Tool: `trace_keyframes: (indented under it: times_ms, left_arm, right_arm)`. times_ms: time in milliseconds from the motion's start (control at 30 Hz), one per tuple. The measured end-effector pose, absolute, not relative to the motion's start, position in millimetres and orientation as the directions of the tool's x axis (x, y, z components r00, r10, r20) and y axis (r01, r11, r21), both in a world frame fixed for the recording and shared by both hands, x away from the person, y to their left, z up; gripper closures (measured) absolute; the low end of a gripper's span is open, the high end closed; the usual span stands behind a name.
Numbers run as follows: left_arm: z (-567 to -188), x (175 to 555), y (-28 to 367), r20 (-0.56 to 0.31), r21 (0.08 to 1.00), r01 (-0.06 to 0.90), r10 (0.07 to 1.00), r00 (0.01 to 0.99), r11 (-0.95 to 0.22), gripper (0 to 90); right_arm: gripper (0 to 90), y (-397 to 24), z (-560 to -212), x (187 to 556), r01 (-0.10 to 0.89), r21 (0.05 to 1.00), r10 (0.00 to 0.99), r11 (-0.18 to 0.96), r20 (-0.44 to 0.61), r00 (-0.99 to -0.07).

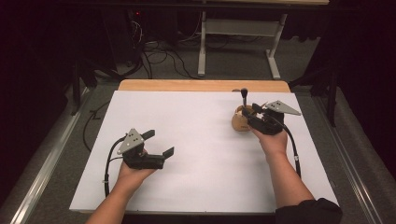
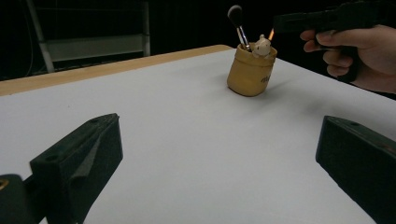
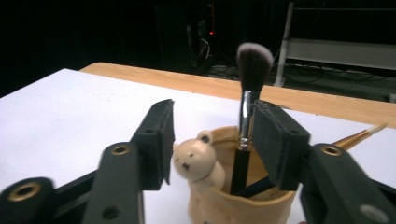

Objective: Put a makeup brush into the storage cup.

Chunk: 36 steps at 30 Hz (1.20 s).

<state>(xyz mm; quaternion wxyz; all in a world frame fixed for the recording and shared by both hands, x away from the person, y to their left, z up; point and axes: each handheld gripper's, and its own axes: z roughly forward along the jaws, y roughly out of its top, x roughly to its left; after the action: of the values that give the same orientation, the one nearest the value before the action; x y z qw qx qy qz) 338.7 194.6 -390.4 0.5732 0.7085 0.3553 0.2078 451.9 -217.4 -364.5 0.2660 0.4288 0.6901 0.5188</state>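
A: Where does each tool stand relative to the tan holder [image 1: 241, 122]?

B: Going left to right on the white bench [image 1: 196, 154]: the left tool [image 1: 159, 142] sits well apart from the holder, at the near left of the sheet, jaws spread wide with nothing between them. In the left gripper view the holder [image 2: 251, 72] stands far ahead, beyond and between the two black jaws. The right tool [image 1: 249, 116] is right at the holder, on its right side, so the right hand is plainly the nearer.

A: And the brush?

B: The makeup brush [image 3: 247, 112] stands in the holder nearly upright, long axis vertical, bristle head up, black handle down inside beside the little bear figure [image 3: 197, 161]. A second, thinner brush [image 3: 357, 136] leans out of the holder to the right in that same view.

A: Is the right tool gripping it?

B: It seems not. In the right gripper view the jaws stand partly open on either side of the holder's mouth; the brush stem lies close against the right-hand pad, with a clear gap to the left pad. Nothing is pinched. Any grasp would likely call for closing level across the upright stem.
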Motion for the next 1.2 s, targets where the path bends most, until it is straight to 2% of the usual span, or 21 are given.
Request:
trace_keyframes:
  times_ms: [233,867,1200]
  left_arm:
    - [-392,341,196,-0.119,0.958,0.274,0.749,0.652,-0.087,1.3]
    - [-390,336,197,-0.113,0.958,0.27,0.747,0.655,-0.092,1.3]
    - [-391,332,199,-0.115,0.956,0.278,0.754,0.646,-0.092,1.3]
  right_arm:
    - [37.5,-220,-369,438,0.316,0.945,0.841,0.087,0.1,-0.531]
    - [1.3,-230,-372,394,0.297,0.95,0.831,0.096,0.088,-0.549]
    - [1.3,-247,-374,362,0.249,0.963,0.839,0.103,0.051,-0.541]
